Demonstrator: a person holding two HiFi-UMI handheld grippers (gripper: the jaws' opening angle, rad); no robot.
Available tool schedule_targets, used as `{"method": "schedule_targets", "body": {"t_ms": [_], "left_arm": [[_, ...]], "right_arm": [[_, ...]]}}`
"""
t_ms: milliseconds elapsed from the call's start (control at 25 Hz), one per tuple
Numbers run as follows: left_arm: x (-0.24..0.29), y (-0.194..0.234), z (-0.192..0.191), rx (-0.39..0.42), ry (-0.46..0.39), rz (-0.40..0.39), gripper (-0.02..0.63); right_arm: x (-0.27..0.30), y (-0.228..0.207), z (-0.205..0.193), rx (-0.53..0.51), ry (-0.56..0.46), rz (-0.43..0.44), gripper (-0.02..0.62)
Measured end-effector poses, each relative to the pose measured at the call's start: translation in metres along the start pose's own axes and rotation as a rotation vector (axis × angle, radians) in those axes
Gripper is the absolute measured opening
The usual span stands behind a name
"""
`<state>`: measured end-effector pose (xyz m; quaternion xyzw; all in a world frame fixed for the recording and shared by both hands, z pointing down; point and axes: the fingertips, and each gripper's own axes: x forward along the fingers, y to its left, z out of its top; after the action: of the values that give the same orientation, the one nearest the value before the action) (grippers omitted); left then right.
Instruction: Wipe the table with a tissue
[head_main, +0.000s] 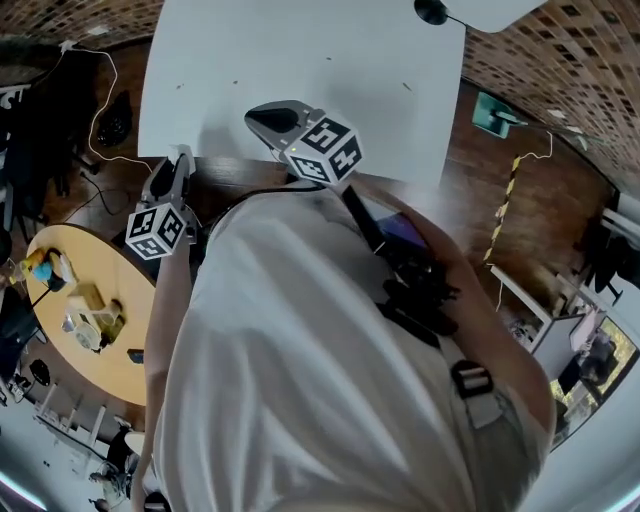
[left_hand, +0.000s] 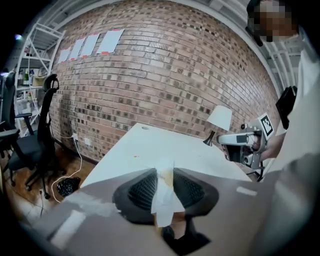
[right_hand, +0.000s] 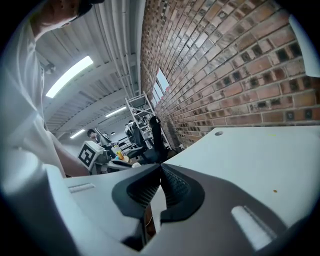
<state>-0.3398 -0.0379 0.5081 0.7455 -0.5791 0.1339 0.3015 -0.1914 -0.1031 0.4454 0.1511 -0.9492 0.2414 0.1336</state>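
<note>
Fingers (left_hand: 142, 189) of the left gripper (left_hand: 164, 175) closed from both sides onto a white tissue (left_hand: 165, 202), pinched upright between the ribbed black pads, with a yellowish stain near its top edge and its lower end hanging down past them. Fingers (right_hand: 176, 187) of the right gripper (right_hand: 160, 166) shut tip to tip, gripping nothing. From the head view: right gripper over the near edge of the white desk (head_main: 300, 60), pointing across the top. Left gripper lower and further left, just off the desk's near left corner and above the dark wooden floor (head_main: 475, 165), so the tissue held in the air, short of the desk top and not touching it. Right marker cube (head_main: 325, 150) and left marker cube (head_main: 158, 230) both close against the person's white shirt (head_main: 300, 380). Ahead of the left gripper: white desk top running up to a brick wall (left_hand: 165, 65), with a desk lamp (left_hand: 218, 119) under a white shade towards the far right side. Off to the left of that, a black office chair (left_hand: 37, 145), near a white cable (left_hand: 79, 156) trailing down to the floor. On the person's left, well apart from the desk, a round wooden table (head_main: 95, 290) carrying a few objects too small to make out.
</note>
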Motion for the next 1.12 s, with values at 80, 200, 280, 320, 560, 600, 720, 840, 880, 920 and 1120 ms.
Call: {"method": "schedule_targets", "body": {"t_ms": [80, 200, 280, 320, 560, 600, 720, 840, 880, 920, 1120], "left_arm": [[0.006, -0.003, 0.002, 0.003, 0.012, 0.002, 0.107], [0.013, -0.004, 0.004, -0.003, 0.027, -0.001, 0.107], [0.017, -0.001, 0.005, -0.006, 0.037, -0.006, 0.107], [0.019, 0.000, 0.006, -0.003, 0.043, -0.010, 0.107], [0.045, 0.016, 0.015, 0.003, 0.075, -0.043, 0.107], [0.051, 0.020, 0.016, 0.009, 0.088, -0.055, 0.107], [0.069, 0.041, 0.020, 0.043, 0.139, -0.082, 0.107], [0.087, 0.069, 0.025, 0.079, 0.180, -0.088, 0.107], [0.093, 0.078, 0.028, 0.090, 0.190, -0.091, 0.107], [0.100, 0.086, 0.030, 0.104, 0.199, -0.096, 0.107], [0.133, 0.123, 0.051, 0.175, 0.223, -0.116, 0.107]], "right_arm": [[0.001, -0.007, 0.002, 0.005, 0.001, 0.012, 0.008], [0.001, -0.015, 0.006, 0.018, 0.000, 0.016, 0.008], [0.003, -0.020, 0.009, 0.020, 0.000, 0.011, 0.008], [0.004, -0.023, 0.011, 0.020, -0.001, 0.007, 0.008], [0.005, -0.040, 0.019, 0.056, -0.006, -0.052, 0.008], [0.005, -0.042, 0.019, 0.064, -0.006, -0.071, 0.008], [0.011, -0.048, 0.021, 0.098, -0.023, -0.128, 0.008], [0.015, -0.049, 0.024, 0.118, -0.035, -0.182, 0.008], [0.016, -0.049, 0.025, 0.123, -0.037, -0.198, 0.008], [0.017, -0.048, 0.026, 0.127, -0.039, -0.215, 0.008], [0.011, -0.047, 0.028, 0.162, -0.067, -0.322, 0.008]]}}
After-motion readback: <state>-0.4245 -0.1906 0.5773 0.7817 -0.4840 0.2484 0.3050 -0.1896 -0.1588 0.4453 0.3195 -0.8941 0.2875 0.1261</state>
